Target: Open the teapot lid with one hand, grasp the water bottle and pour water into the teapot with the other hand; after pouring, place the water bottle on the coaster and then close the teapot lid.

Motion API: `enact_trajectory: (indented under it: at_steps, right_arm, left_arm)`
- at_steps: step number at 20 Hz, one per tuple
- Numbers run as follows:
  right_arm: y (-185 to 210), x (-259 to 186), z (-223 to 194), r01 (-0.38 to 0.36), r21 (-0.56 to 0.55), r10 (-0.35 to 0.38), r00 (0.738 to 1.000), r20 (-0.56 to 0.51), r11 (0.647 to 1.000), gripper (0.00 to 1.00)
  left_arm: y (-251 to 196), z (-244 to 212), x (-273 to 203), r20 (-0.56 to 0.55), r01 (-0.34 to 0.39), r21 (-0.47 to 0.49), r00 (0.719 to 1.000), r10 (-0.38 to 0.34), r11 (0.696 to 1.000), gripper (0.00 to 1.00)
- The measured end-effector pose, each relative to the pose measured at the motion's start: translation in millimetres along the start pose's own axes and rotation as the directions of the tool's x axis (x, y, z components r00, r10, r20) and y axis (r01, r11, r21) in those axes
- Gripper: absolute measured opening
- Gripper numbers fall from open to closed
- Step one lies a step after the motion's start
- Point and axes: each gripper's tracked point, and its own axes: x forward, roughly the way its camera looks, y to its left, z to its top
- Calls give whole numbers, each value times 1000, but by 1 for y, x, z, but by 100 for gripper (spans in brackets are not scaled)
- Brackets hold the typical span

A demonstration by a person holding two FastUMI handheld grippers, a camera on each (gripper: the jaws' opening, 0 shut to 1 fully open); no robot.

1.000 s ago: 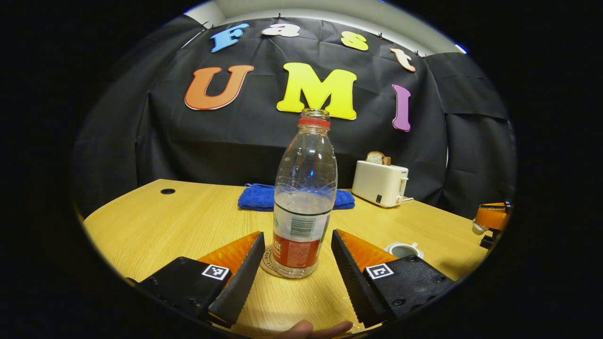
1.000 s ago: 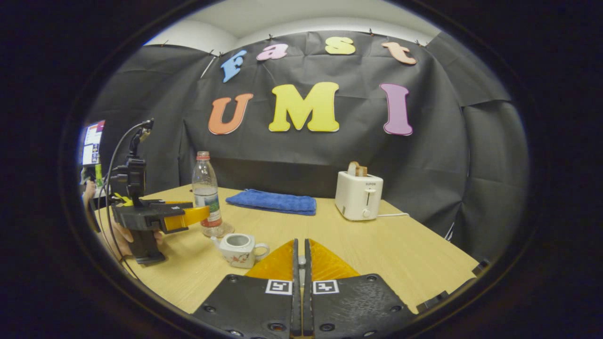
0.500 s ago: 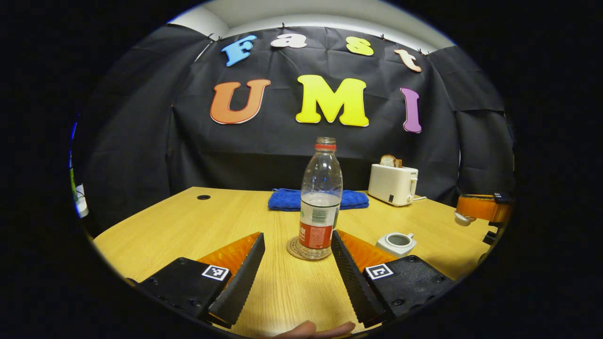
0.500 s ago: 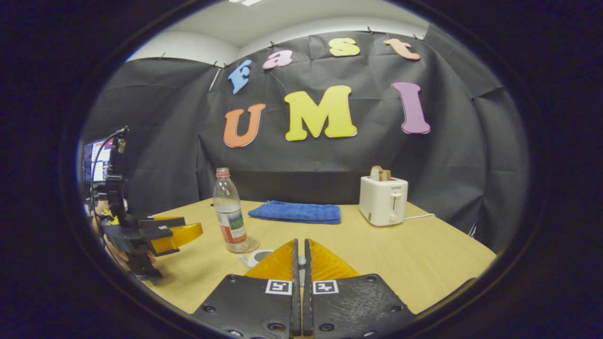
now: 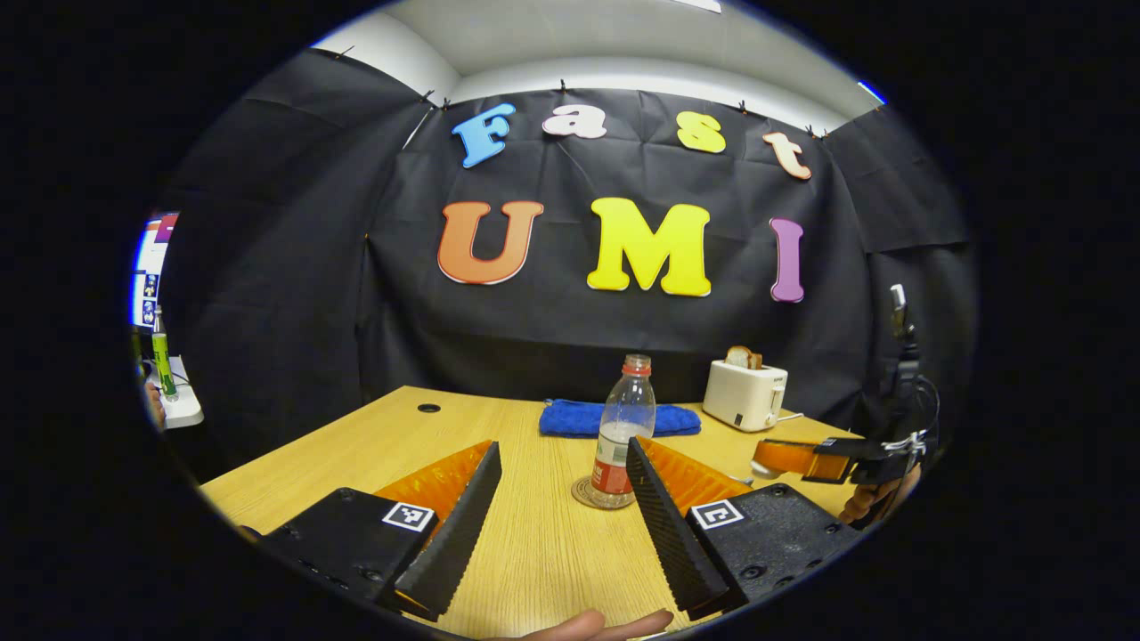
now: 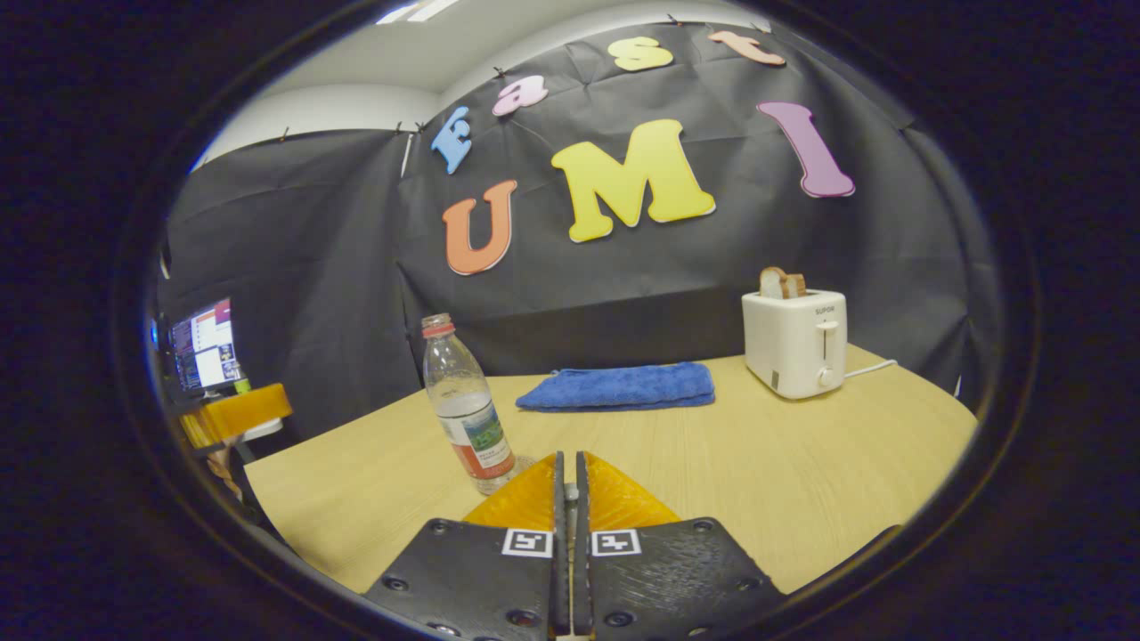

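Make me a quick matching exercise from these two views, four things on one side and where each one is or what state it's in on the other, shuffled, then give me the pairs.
Things:
1. water bottle
2. blue towel
3. toaster
4. left gripper

Places or states:
A. folded flat near the table's back edge
B. fingers spread apart, nothing between them
C. upright on the coaster, cap off
D. bread standing up in its slot

Pairs: 1-C, 2-A, 3-D, 4-B
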Motion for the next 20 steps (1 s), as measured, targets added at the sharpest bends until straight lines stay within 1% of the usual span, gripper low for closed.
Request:
enact_trajectory:
  at_steps: [2,5,6,8,10,13,14,17,20]
  right_arm:
    - [2,10,-3,24,-3,-24,1000,-4,1000,1]
    - [15,23,-8,19,7,-19,1000,-18,1000,1]
    - [15,27,-9,32,3,-32,999,-23,999,1]
    - [21,33,-12,36,3,-36,999,-33,999,1]
    - [18,38,-17,59,-2,-59,997,-41,998,1]
    - [16,38,-18,72,16,-72,997,-33,997,1]
    - [13,40,-17,79,13,-79,996,-35,997,6]
    - [10,37,-19,89,9,-88,995,-43,996,6]
    - [11,28,-14,86,10,-86,996,-25,996,7]
  left_arm:
    - [4,6,-4,10,-2,2,1000,2,1000,89]
    - [11,13,-9,15,-1,7,1000,1,1000,89]
    - [12,15,-10,24,5,7,1000,-5,1000,89]
    - [8,16,-10,29,33,6,999,-33,999,89]
    - [12,14,-10,25,30,11,999,-31,999,89]
    - [15,9,-9,10,26,20,1000,-26,999,89]
    - [15,9,-8,8,24,18,1000,-24,1000,89]
    - [12,1,-5,-16,30,5,999,-30,1000,89]
    - [10,-1,-3,-27,29,15,999,-29,999,89]
